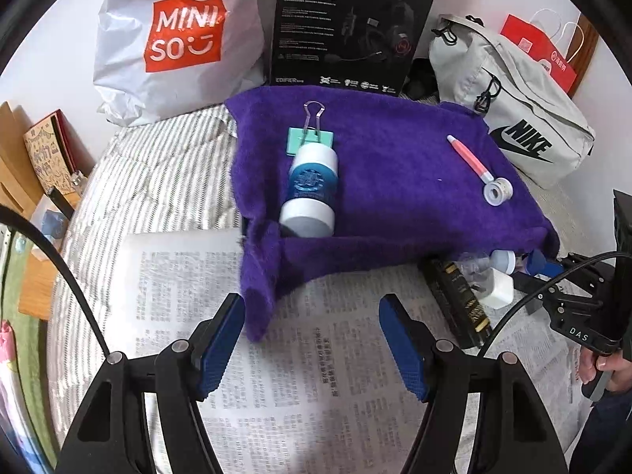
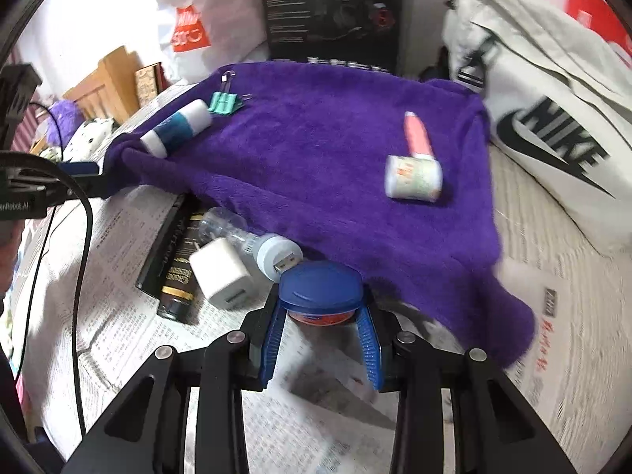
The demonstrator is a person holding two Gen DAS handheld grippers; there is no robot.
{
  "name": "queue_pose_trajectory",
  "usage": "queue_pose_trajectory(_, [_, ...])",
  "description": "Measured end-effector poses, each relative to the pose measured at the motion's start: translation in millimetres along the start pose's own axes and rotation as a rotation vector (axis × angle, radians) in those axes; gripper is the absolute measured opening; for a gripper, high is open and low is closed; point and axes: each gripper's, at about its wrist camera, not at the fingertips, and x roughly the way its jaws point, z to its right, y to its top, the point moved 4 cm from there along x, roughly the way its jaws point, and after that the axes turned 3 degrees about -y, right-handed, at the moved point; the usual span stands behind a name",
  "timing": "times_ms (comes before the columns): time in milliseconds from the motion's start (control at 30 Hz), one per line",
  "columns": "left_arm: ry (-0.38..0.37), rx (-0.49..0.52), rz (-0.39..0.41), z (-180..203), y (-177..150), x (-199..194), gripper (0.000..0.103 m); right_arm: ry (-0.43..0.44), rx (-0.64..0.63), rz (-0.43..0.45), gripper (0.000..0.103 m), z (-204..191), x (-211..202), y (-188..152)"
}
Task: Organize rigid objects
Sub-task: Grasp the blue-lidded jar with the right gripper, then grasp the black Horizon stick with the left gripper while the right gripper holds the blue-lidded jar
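Note:
A purple towel (image 1: 395,181) (image 2: 316,146) lies on newspaper. On it lie a white and blue bottle (image 1: 312,189) (image 2: 175,128), a teal binder clip (image 1: 310,136) (image 2: 225,102) and a pink-handled small lint roller (image 1: 480,172) (image 2: 414,162). My left gripper (image 1: 312,339) is open and empty over the newspaper, just in front of the towel's hanging corner. My right gripper (image 2: 320,316) is shut on a small blue-lidded jar (image 2: 320,288) at the towel's front edge. Beside the jar lie a white charger (image 2: 221,272) (image 1: 499,286), a USB night light (image 2: 276,254) and a black box (image 2: 175,264) (image 1: 458,300).
Behind the towel stand a Miniso bag (image 1: 177,43), a black headset box (image 1: 347,27), a grey Nike bag (image 1: 513,106) (image 2: 553,91) and a red paper bag (image 1: 541,47). Newspaper (image 1: 316,387) covers a striped quilt (image 1: 158,173). Wooden furniture (image 1: 23,181) stands at the left.

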Motion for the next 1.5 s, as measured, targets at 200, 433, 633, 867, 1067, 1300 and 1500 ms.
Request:
queue_pose_trajectory(200, [-0.076,0.036,-0.02,37.6,0.5,8.8,0.069,-0.035,0.066,0.003,0.036,15.8,-19.7,-14.0])
queue_pose_trajectory(433, [-0.111,0.085,-0.062,73.2,-0.5,28.2,0.069,-0.055,0.128,0.023,0.036,29.3,-42.5,-34.5])
queue_pose_trajectory(633, [-0.043,0.123,-0.102,78.6,-5.7,42.4,0.069,-0.073,0.193,0.022,0.036,48.5,-52.5,-52.5])
queue_pose_trajectory(867, [-0.007,0.143,-0.107,70.6,-10.3,37.7,0.071,-0.094,0.22,0.03,0.036,60.2,-60.1,-61.8])
queue_pose_trajectory(1067, [0.061,0.206,-0.114,82.2,-11.1,46.8,0.071,-0.085,0.213,0.028,0.036,57.6,-58.6,-60.9])
queue_pose_trajectory(1300, [0.087,0.147,-0.095,53.7,-13.5,41.3,0.073,-0.082,0.218,0.022,0.036,58.8,-54.6,-61.0])
queue_pose_trajectory(1500, [0.021,0.202,-0.056,67.2,-11.1,44.2,0.034,-0.075,0.211,0.011,0.036,55.7,-50.3,-59.6])
